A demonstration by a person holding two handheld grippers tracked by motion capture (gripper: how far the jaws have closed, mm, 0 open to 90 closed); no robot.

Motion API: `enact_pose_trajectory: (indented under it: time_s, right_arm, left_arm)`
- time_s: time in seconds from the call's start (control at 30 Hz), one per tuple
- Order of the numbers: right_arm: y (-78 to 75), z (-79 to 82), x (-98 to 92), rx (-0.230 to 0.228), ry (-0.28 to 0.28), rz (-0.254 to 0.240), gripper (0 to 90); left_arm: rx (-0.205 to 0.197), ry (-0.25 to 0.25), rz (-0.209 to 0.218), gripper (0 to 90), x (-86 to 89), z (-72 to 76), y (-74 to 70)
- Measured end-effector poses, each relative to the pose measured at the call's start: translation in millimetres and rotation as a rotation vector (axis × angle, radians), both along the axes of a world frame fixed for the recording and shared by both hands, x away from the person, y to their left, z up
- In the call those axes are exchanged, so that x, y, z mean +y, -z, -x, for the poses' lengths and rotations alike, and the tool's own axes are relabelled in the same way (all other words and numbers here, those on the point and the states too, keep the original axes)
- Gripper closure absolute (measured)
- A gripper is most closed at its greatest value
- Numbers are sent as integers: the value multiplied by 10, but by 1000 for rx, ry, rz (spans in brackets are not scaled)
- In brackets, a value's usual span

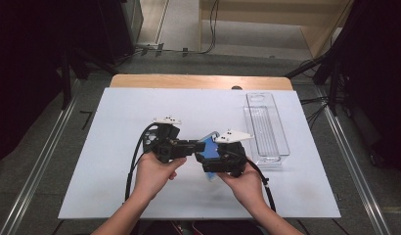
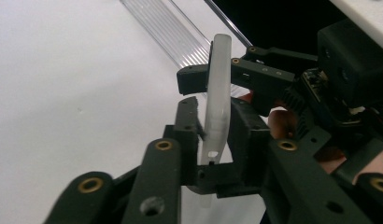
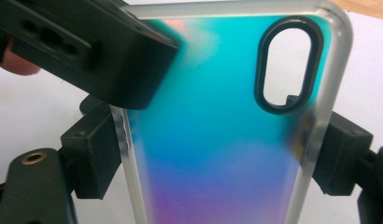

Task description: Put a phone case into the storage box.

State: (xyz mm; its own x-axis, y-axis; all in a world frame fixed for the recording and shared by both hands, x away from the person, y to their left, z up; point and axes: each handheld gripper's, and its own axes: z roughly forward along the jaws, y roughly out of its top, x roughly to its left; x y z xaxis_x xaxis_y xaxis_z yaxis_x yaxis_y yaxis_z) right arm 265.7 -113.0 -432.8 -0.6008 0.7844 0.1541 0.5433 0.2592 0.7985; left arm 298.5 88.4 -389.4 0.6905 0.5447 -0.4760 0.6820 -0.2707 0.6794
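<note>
The phone case (image 3: 217, 140), a translucent shell shading from teal to violet with an oval camera cutout at one corner, was held up off the white board (image 1: 115, 196) near the middle of the table, between the two grippers. The right gripper (image 3: 217, 154) had it across its width: one black jaw pressed on each long frosted edge, so the jaws stood wide but were clamped on the case. The left gripper (image 2: 213, 140) came in from the other side, its jaws narrow and set on either face of the case, seen edge-on in the left gripper view; whether the pads actually pressed there I could not tell.

From above, both forearms came in from the near edge of the table and angled toward each other. The left hand (image 1: 152, 174) wrapped its gripper from beneath with the jaws pointing right. The right hand (image 1: 242, 183) cupped its gripper from below, jaws pointing left and slightly away. The two tools nearly met at the case.

A clear plastic tray (image 1: 267, 129) lay on the board to the right, well apart from the case.
</note>
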Motion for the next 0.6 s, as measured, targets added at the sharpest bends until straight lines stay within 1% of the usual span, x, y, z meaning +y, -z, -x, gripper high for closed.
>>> enact_pose_trajectory:
  time_s: [0.03,0.07,0.13,0.17,0.27,0.37,0.4,0.43,0.5,0.53,0.57,0.6]
  right_arm:
    - [2,-5,-9,1,-3,-1,150]
    - [2,-9,-18,4,0,1,150]
    - [6,-21,-37,8,3,-5,150]
    - [7,-28,-49,11,4,-7,150]
    - [10,-41,-74,18,13,-11,150]
    - [8,-56,-122,22,22,-14,150]
    - [6,-62,-140,21,25,-16,150]
    - [-1,-73,-175,24,33,-21,150]
    - [-4,-83,-205,24,36,-28,150]
    - [-4,-83,-205,24,36,-28,150]
    - [-8,-89,-226,26,35,-34,150]
    - [-15,-100,-258,30,26,-49,150]
  left_arm:
    - [3,5,0,680,3,-1,-5]
    - [6,9,-3,672,7,-4,-10]
    - [20,17,4,600,14,-10,-17]
    - [20,17,4,580,14,-10,-17]
    - [16,25,-4,520,26,-1,-27]
    - [15,27,1,457,47,3,-39]
    - [13,30,5,457,54,4,-41]
    - [12,33,8,419,64,8,-45]
    - [8,43,8,386,84,9,-49]
    - [-5,54,13,386,99,14,-48]
    - [-9,62,14,365,109,19,-47]
    - [-7,71,11,340,119,19,-47]
